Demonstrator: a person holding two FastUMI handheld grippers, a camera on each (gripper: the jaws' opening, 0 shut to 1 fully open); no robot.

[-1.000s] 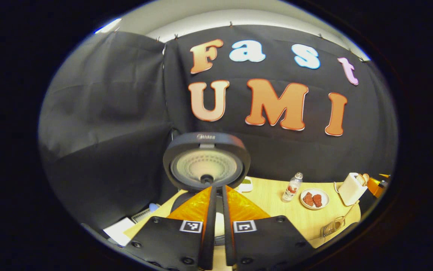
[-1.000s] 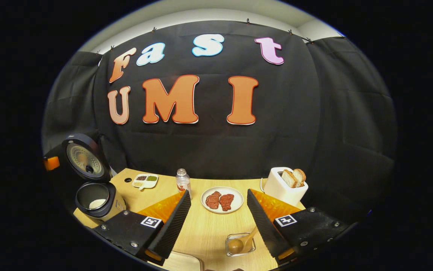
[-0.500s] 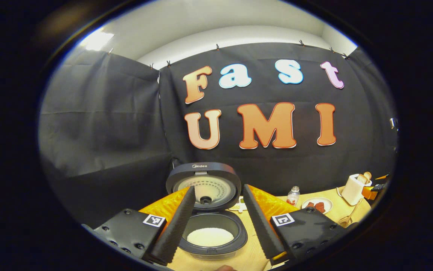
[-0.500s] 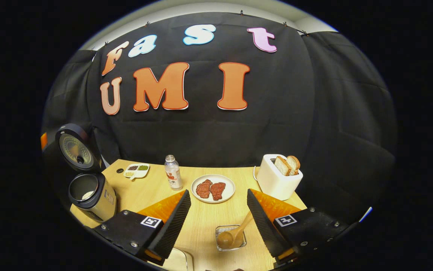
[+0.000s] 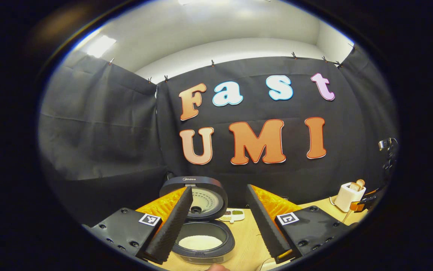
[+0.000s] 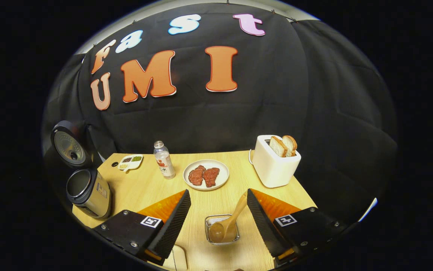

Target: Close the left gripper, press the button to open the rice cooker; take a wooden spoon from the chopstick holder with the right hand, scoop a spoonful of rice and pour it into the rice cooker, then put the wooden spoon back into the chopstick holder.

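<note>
On the pale wooden table [image 6: 145,188] stand one dark open-lidded rice cooker [image 6: 84,190], one wooden spoon [image 6: 228,220] in its clear holder [image 6: 222,234], and both grippers [image 5: 216,222] [image 6: 218,216] gape empty.

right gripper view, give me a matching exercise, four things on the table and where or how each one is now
Things:
1. rice cooker
2. wooden spoon
3. toaster
4. plate

States:
a. holds two slices of bread
b. lid up, at the table's left edge
c. bowl down in a clear holder, handle leaning up and to the right
d. carries two reddish pieces of meat

Pairs: 1-b, 2-c, 3-a, 4-d
</note>
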